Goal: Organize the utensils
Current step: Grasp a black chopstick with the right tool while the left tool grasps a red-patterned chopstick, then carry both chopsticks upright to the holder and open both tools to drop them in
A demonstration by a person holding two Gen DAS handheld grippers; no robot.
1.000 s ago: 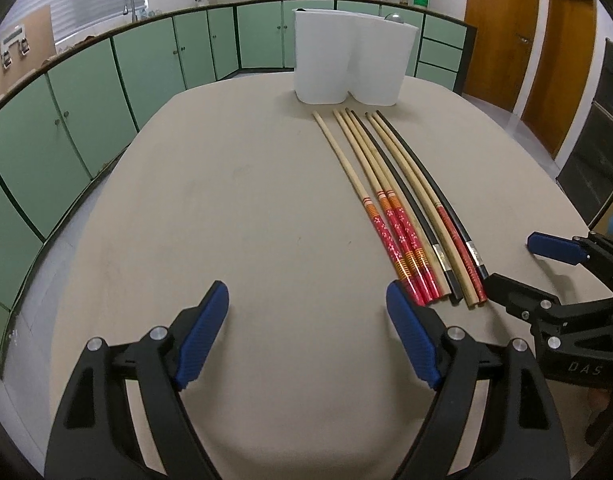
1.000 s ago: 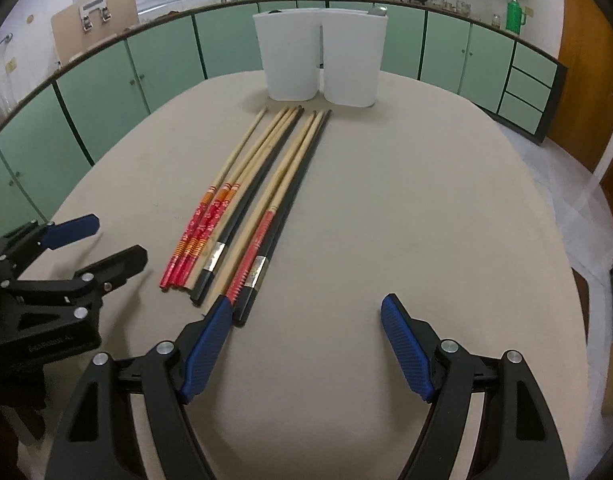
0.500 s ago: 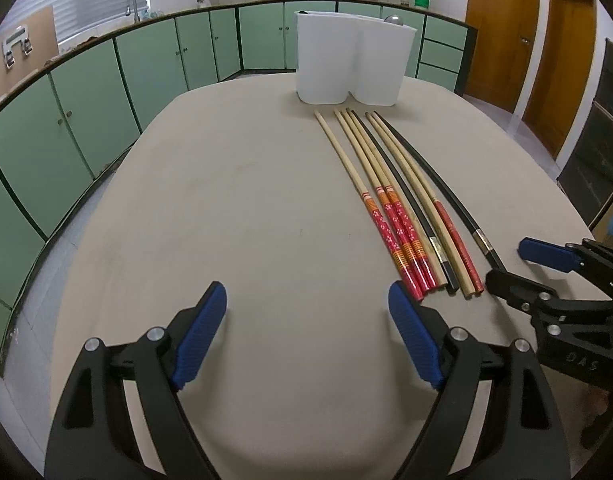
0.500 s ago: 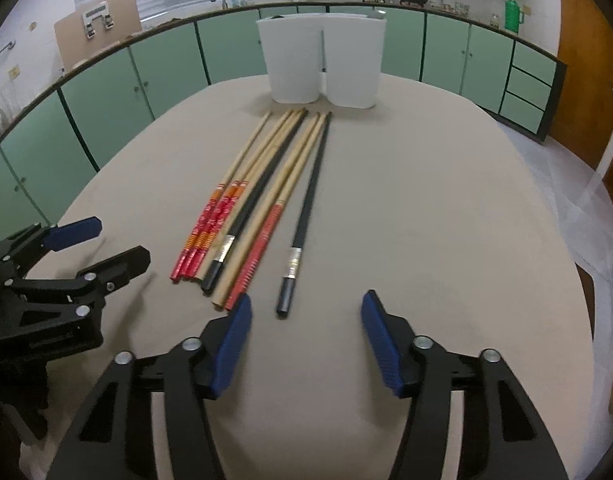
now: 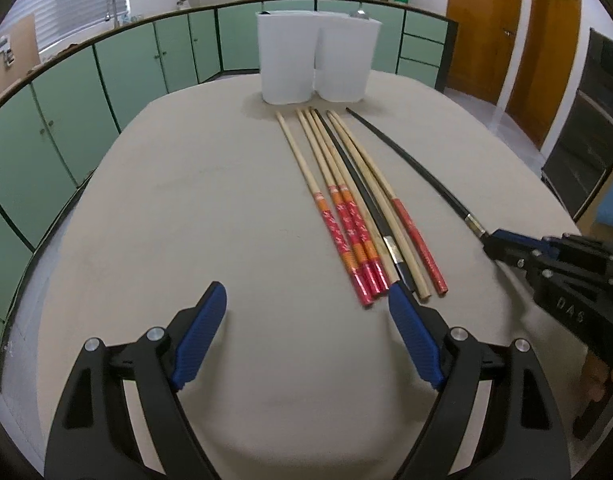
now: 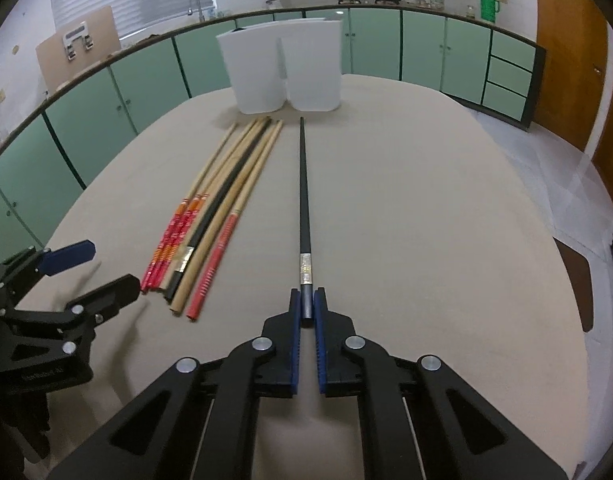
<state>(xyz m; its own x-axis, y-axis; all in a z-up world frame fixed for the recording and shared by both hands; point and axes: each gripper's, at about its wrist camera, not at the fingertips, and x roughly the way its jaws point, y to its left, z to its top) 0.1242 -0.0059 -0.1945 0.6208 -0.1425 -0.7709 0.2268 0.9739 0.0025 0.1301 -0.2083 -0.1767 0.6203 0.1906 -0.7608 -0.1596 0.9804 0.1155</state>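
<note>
Several chopsticks [image 5: 358, 208] lie side by side on the beige table: wooden ones with red ends and a black one; they also show in the right wrist view [image 6: 210, 224]. My right gripper [image 6: 306, 304] is shut on the thick end of a separate black chopstick [image 6: 303, 192], which points toward a white two-part holder [image 6: 282, 72]. That black chopstick [image 5: 410, 164] and the right gripper [image 5: 494, 244] show at the right of the left wrist view. My left gripper [image 5: 306, 320] is open and empty, near the chopsticks' red ends. The holder [image 5: 314, 64] stands at the table's far end.
The table [image 5: 186, 220] is rounded, with its edges near on both sides. Green cabinets [image 5: 66, 92] run behind it and wooden doors [image 5: 506, 28] stand at the right. The left gripper [image 6: 82, 276] shows at the left of the right wrist view.
My right gripper has closed on the black chopstick's end and drawn it rightward, away from the bunch. The left gripper stays open and has barely moved.
</note>
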